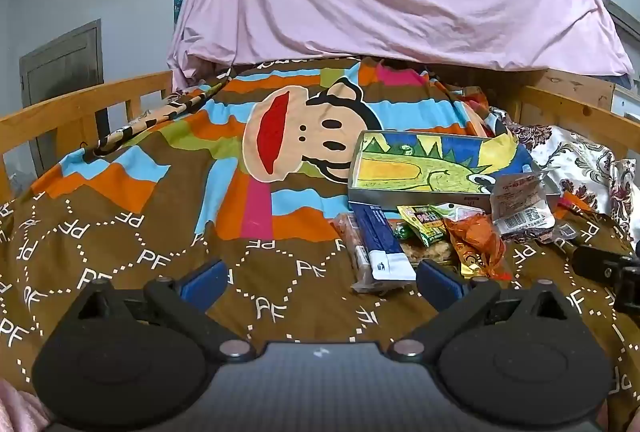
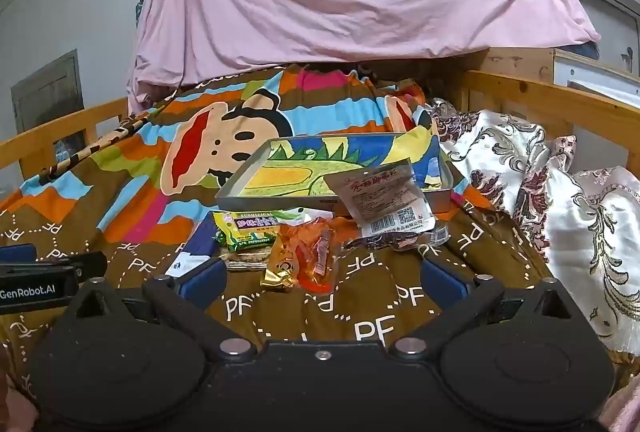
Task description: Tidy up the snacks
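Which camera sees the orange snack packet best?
The right wrist view: the orange snack packet lies straight ahead between the open fingers of the right gripper, unblocked. In the left wrist view the packet sits off to the right, crumpled-looking and crowded by other packets.

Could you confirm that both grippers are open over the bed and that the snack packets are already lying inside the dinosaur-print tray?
Not quite: the snack packets are not inside the dinosaur-print tray; they lie heaped on the brown blanket in front of it, as the right wrist view shows. The left gripper and right gripper are indeed open over the bed.
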The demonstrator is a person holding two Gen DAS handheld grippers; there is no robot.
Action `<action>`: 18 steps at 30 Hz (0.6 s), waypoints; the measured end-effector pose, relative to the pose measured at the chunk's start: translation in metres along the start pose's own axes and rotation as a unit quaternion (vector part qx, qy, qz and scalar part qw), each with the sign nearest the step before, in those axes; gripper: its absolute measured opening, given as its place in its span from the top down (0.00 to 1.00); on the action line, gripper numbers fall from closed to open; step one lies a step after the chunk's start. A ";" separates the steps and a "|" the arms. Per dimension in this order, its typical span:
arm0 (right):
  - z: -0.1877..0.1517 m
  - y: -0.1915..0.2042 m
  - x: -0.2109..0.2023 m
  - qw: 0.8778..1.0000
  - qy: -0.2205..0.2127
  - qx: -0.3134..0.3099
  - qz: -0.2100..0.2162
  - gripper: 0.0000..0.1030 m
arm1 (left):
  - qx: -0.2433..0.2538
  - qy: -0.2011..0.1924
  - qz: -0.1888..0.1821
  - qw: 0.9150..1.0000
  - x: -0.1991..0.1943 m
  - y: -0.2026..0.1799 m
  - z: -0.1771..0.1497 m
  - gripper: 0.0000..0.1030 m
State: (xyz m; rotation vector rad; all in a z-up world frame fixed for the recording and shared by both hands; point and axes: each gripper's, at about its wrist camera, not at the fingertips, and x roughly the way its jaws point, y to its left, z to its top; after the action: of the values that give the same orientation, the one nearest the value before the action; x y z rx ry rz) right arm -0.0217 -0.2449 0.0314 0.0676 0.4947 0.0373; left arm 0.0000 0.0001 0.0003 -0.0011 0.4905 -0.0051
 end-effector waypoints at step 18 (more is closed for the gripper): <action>-0.001 0.000 0.003 1.000 0.008 0.005 -0.001 0.00 | 0.005 0.001 0.003 1.000 0.003 0.000 0.000 0.00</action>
State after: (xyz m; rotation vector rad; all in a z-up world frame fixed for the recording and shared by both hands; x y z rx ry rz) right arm -0.0194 -0.2448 0.0294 0.0768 0.5107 0.0329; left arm 0.0027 0.0004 -0.0011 0.0092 0.4917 -0.0024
